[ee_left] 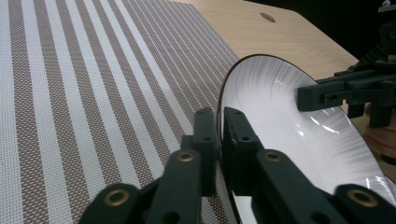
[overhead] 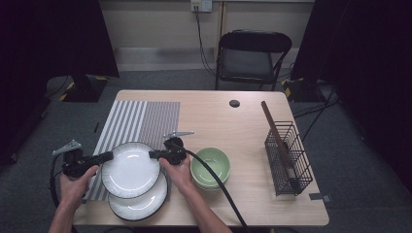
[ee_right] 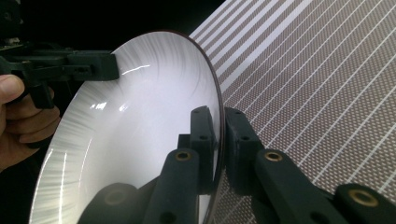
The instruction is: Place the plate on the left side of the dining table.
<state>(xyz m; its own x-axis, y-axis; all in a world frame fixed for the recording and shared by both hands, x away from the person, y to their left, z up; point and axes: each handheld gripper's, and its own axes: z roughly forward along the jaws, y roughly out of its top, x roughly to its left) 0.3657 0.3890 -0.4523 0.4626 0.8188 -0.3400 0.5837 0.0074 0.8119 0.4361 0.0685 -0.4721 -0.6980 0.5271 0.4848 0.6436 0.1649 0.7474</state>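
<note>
High view: top white plate (overhead: 130, 170) gripped at opposite rims, left gripper (overhead: 110, 156) on its left edge, right gripper (overhead: 151, 155) on its right edge; it sits over a second plate (overhead: 145, 204) at the counter's (overhead: 233, 131) near edge, partly over the striped placemat (overhead: 136, 121). Green bowls (overhead: 210, 167) just right, wire basket (overhead: 287, 158) far right

Left gripper view: jaws pinching the plate rim (ee_left: 261, 93), placemat (ee_left: 93, 84) beyond, other gripper (ee_left: 303, 98) clamped on the far rim

Right gripper view: jaws pinching the plate rim (ee_right: 140, 121), plate tilted edge-on, other gripper (ee_right: 112, 65) on the far rim, placemat (ee_right: 317, 93) behind
</note>
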